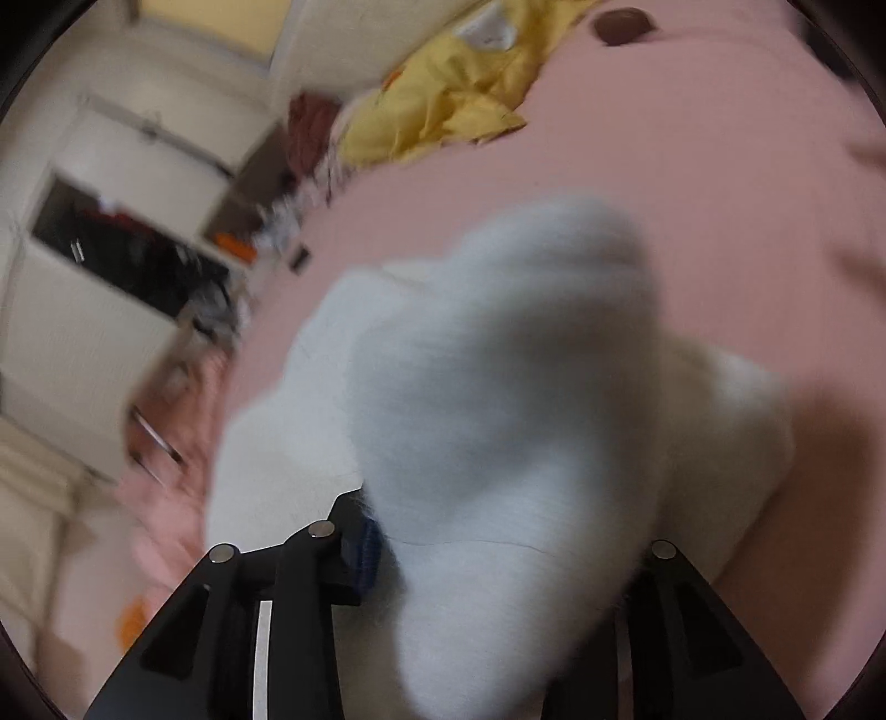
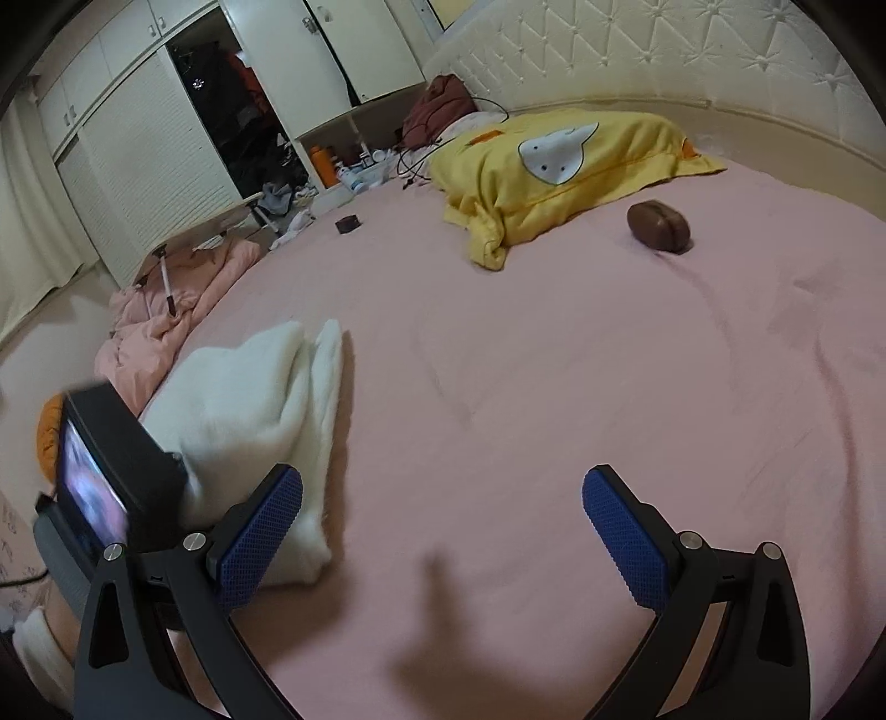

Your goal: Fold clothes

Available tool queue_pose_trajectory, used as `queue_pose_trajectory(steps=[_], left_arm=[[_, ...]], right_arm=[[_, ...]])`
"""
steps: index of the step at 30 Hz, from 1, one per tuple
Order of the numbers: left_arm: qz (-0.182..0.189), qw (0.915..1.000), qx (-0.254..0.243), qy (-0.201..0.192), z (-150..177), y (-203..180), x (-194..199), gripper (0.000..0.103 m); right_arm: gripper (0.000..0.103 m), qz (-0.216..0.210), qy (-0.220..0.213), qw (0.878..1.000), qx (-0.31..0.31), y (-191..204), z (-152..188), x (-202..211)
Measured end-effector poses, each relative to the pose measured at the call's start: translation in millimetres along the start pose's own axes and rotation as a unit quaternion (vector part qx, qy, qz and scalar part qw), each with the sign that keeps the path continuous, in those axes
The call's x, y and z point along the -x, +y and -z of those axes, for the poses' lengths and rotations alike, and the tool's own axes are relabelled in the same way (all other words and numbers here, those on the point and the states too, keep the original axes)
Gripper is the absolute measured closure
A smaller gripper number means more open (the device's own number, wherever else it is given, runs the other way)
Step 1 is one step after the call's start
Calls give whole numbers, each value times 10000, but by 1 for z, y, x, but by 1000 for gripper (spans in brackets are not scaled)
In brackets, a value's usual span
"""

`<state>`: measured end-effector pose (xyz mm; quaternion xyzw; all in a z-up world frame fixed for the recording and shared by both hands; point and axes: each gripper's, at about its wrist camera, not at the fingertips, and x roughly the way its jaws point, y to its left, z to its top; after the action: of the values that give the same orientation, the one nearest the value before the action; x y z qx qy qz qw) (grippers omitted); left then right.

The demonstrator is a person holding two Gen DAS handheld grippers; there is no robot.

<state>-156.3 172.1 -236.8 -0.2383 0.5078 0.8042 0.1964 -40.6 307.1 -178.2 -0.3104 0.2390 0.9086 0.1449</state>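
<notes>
A white fleecy garment [image 2: 238,399] lies partly folded on the pink bed sheet [image 2: 554,360] near its left edge. In the left wrist view a blurred bunch of that white garment [image 1: 498,360] fills the gap between the fingers of my left gripper [image 1: 504,531]. It touches the blue left pad [image 1: 368,545] and hides the right one. From the right wrist view only the left gripper's black housing [image 2: 122,471] shows, nosed into the cloth. My right gripper [image 2: 443,509] hovers open over bare sheet just right of the garment, with nothing between its blue pads.
A yellow pillow [image 2: 559,160] and a brown pouch [image 2: 659,219] lie toward the padded headboard [image 2: 637,50]. A small dark box [image 2: 348,224] sits near the bed's far left edge. A pink duvet [image 2: 166,315] is heaped on the floor before the wardrobe [image 2: 138,144].
</notes>
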Motion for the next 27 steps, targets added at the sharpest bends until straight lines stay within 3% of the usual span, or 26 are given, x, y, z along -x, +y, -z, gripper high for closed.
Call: queue_pose_trajectory(steps=[2,4,5,7,10,12,15,16,20,23,24,27], left_arm=[[-310,9991,-258,-122,6,-3,10,50],[-672,9964,-406,-320,14,4,20,10],[-916,9935,-447,-504,20,7,30,3],[-1198,9884,-338,-865,37,15,55,0],[-1006,9937,-83,-490,64,29,60,0],[-709,9970,224,-208,78,39,54,0],[173,9931,1152,158,92,62,42,0],[305,9901,1362,165,94,67,42,0],[770,9756,2055,15,95,85,45,0],[1090,9599,2581,-114,94,99,40,0],[1139,9567,2675,-139,96,102,41,1],[1279,9507,2820,-159,96,99,36,2]], right_arm=[[2,-36,-37,9999,-88,-5,-7,2],[2,-192,17,9997,-166,-10,-16,3],[2,-559,183,9979,-275,-12,-25,-1],[2,-1301,495,9893,-447,-11,-40,-8],[2,-2251,835,9705,-244,7,-61,-24],[9,-2728,1328,9527,180,36,-78,-50],[23,-3342,2004,9209,-91,57,-94,-91],[23,-3271,2315,9159,-222,64,-99,-114],[24,-2550,2516,9336,112,88,-106,-159],[39,-2551,2606,9310,145,103,-106,-180],[46,-2457,2620,9330,226,108,-105,-185],[53,-2136,2574,9406,577,125,-102,-195]])
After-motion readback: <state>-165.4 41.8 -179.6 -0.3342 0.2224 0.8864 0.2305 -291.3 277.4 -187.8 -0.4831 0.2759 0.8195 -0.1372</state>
